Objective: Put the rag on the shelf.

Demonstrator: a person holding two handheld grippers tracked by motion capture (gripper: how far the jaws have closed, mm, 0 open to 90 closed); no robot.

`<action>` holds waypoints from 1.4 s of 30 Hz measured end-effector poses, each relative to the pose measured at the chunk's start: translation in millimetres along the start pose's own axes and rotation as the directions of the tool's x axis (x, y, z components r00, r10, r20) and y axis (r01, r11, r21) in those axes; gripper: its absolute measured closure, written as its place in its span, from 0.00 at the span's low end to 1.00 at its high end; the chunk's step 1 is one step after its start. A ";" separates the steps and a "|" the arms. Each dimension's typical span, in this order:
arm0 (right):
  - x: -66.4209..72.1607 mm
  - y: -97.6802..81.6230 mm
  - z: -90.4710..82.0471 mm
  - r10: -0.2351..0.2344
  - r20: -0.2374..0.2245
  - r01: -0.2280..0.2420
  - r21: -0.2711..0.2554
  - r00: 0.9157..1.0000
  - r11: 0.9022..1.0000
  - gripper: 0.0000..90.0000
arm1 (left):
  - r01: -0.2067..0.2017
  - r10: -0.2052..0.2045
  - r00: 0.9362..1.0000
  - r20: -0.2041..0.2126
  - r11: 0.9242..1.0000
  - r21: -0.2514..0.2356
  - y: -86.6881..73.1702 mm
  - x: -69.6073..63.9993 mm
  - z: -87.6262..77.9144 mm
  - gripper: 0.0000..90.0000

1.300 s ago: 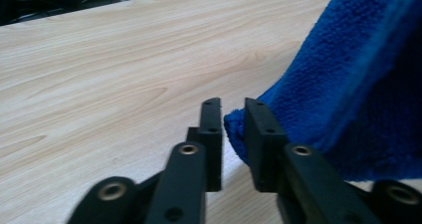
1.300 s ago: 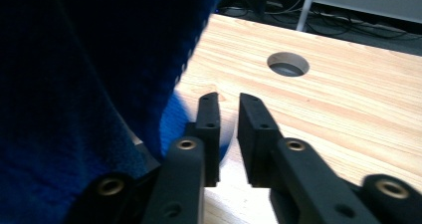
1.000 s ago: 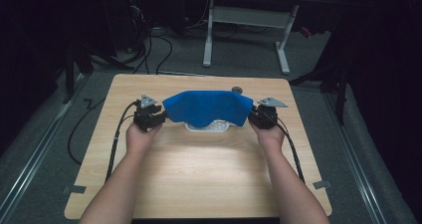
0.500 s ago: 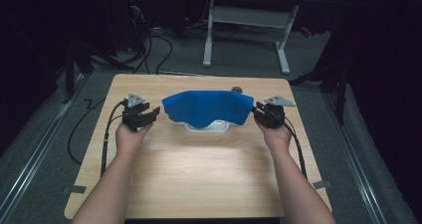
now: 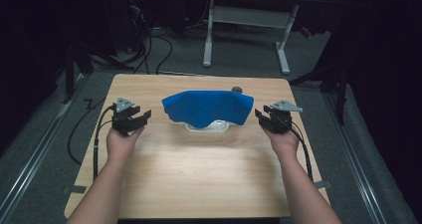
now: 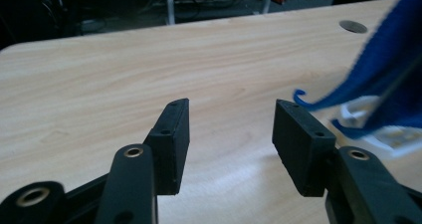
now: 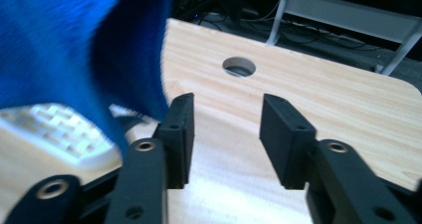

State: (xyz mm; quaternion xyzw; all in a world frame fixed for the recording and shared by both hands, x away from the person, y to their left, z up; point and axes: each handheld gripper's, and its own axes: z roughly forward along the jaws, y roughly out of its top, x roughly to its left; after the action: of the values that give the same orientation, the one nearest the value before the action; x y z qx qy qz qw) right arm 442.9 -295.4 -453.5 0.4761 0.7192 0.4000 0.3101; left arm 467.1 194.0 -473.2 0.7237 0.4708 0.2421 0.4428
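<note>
Cloth: blue cloth [image 5: 206, 108] lies draped over a clear plastic container [image 5: 209, 127] near the middle of the wooden table [image 5: 199, 169], toward its far edge; you see it also in the left gripper view [image 6: 383, 79] and in the right gripper view [image 7: 74, 50].
Writing: you can read no brand, label or lettering on the cloth, the container or your grippers.
Left gripper: your left gripper [image 5: 133, 121] sits just beside the cloth's left end, apart from it; its jaws have just been opening and stand spread with only bare table between them [image 6: 231, 129].
Right gripper: your right gripper [image 5: 264, 118] sits just beside the cloth's right end; its jaws have just been opening and stand spread, nothing between them [image 7: 226, 134], the cloth hanging next to one jaw.
Hidden: the cloth covers most of the container, so you see only its front rim; its contents cannot be told.
Blur: the cloth is smeared in both gripper views.
Table hole: a round hole [image 5: 237, 90] shows behind the cloth.
</note>
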 end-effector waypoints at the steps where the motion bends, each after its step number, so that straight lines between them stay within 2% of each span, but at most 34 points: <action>1: 4.5 -0.5 -7.5 -0.029 -0.005 0.029 0.002 1.000 1.000 0.54 | -0.008 0.008 1.000 0.005 1.000 -0.005 -1.4 -3.3 -3.0 0.53; 3: 7.5 -1.2 -12.2 -0.046 -0.002 0.046 -0.004 0.999 0.999 0.52 | -0.029 0.029 1.000 -0.002 1.000 -0.001 -5.0 -11.3 -10.1 0.53; 4: 11.0 -3.8 -18.7 -0.058 -0.004 0.058 -0.034 0.998 0.998 0.50 | -0.030 0.030 1.000 0.000 1.000 0.002 -6.5 -13.6 -12.6 0.52; 6: 16.0 -6.7 -27.5 -0.072 0.006 0.072 -0.043 0.997 0.996 0.46 | -0.033 0.033 0.999 0.011 0.999 -0.001 -13.4 -21.1 -19.8 0.50; 7: 18.5 -9.5 -33.1 -0.077 0.004 0.077 -0.042 0.997 0.996 0.44 | -0.033 0.033 0.999 0.016 0.999 0.003 -17.3 -24.5 -22.4 0.49; 10: 23.1 -13.8 -41.9 -0.091 -0.024 0.091 0.007 0.996 0.996 0.36 | -0.031 0.030 0.999 0.028 0.999 0.016 -30.6 -33.7 -29.0 0.46; 11: 25.4 -15.6 -45.3 -0.100 -0.021 0.100 0.008 0.995 0.995 0.35 | -0.030 0.029 0.999 0.036 0.999 0.029 -34.5 -36.4 -30.7 0.44; 12: 27.9 -19.7 -48.9 -0.103 -0.028 0.103 -0.023 0.994 0.994 0.35 | -0.029 0.028 0.999 0.043 0.999 0.036 -37.4 -38.6 -31.9 0.43; 14: 32.7 -26.1 -54.3 -0.084 -0.056 0.081 -0.043 0.995 0.996 0.33 | -0.028 0.026 0.998 0.060 0.999 0.045 -44.7 -44.9 -36.2 0.41; 15: 34.7 -28.6 -55.8 -0.076 -0.068 0.074 -0.039 0.995 0.997 0.32 | -0.023 0.020 0.997 0.071 0.999 0.038 -48.2 -47.9 -38.7 0.40; 16: 37.9 -31.0 -57.0 -0.073 -0.076 0.072 -0.013 0.994 0.997 0.29 | -0.016 0.013 0.996 0.089 0.999 0.039 -52.1 -52.0 -41.3 0.40; 17: 45.1 -40.1 -59.7 -0.077 -0.084 0.076 -0.021 0.993 0.997 0.28 | -0.014 0.010 0.995 0.098 0.999 0.045 -54.8 -55.9 -42.8 0.38; 19: 47.6 -43.0 -60.5 -0.070 -0.091 0.068 -0.025 0.993 0.997 0.27 | -0.017 0.011 0.993 0.118 0.999 0.050 -60.1 -64.5 -45.6 0.37; 21: 55.6 -50.4 -62.4 -0.070 -0.107 0.070 -0.003 0.992 0.998 0.23 | -0.020 0.012 0.990 0.140 0.998 0.052 -65.1 -73.9 -47.5 0.36; 24: 67.6 -59.9 -66.2 -0.054 -0.129 0.054 0.001 0.990 0.999 0.19 | -0.058 0.046 0.985 0.164 0.996 0.072 -71.8 -91.8 -46.7 0.35; 27: 80.1 -66.9 -69.8 -0.052 -0.146 0.053 0.004 0.988 0.999 0.16 | -0.074 0.055 0.977 0.205 0.994 0.085 -77.2 -110.3 -46.2 0.33; 29: 90.7 -73.4 -73.2 -0.042 -0.167 0.043 0.002 0.985 0.999 0.11 | -0.064 0.041 0.969 0.242 0.994 0.087 -82.1 -124.9 -46.7 0.32; 30: 94.2 -75.8 -74.2 -0.035 -0.172 0.036 0.003 0.984 0.999 0.08 | -0.055 0.029 0.962 0.272 0.995 0.088 -87.5 -135.6 -46.2 0.32; 32: 104.9 -85.2 -77.3 -0.003 -0.199 0.004 0.007 0.980 1.000 0.05 | -0.075 0.044 0.951 0.305 0.993 0.092 -96.6 -151.4 -44.7 0.33; 33: 109.3 -88.8 -77.3 -0.004 -0.205 0.006 0.007 0.979 1.000 0.05 | -0.091 0.047 0.937 0.347 0.990 0.112 -98.7 -160.6 -41.6 0.33; 34: 116.6 -93.1 -76.0 -0.039 -0.219 0.045 0.022 0.975 0.999 0.04 | -0.112 0.061 0.927 0.371 0.987 0.118 -97.5 -167.0 -39.6 0.32; 35: 121.6 -94.1 -74.5 -0.080 -0.229 0.090 0.035 0.970 0.995 0.03 | -0.142 0.090 0.921 0.378 0.984 0.111 -95.5 -171.8 -39.0 0.31; 36: 124.7 -94.2 -72.8 -0.112 -0.231 0.123 0.036 0.967 0.992 0.03 | -0.159 0.110 0.920 0.377 0.982 0.103 -94.0 -174.2 -38.7 0.31; 37: 125.4 -93.9 -71.9 -0.125 -0.228 0.137 0.035 0.966 0.990 0.03 | -0.175 0.127 0.919 0.372 0.980 0.099 -92.7 -175.4 -38.9 0.30; 40: 121.8 -94.5 -69.0 -0.103 -0.225 0.116 0.045 0.969 0.992 0.03 | -0.165 0.113 0.921 0.374 0.980 0.112 -95.7 -172.4 -39.1 0.30; 42: 120.7 -95.5 -68.3 -0.107 -0.224 0.122 0.052 0.969 0.991 0.03 | -0.172 0.117 0.923 0.366 0.978 0.120 -98.2 -169.9 -39.5 0.30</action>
State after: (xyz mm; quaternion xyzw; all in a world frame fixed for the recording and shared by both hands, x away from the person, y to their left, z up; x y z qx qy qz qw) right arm 301.9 -223.6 -511.3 0.3962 0.7881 0.4082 0.2353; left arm 316.2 74.3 -527.8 0.8195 0.3449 0.1028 0.4460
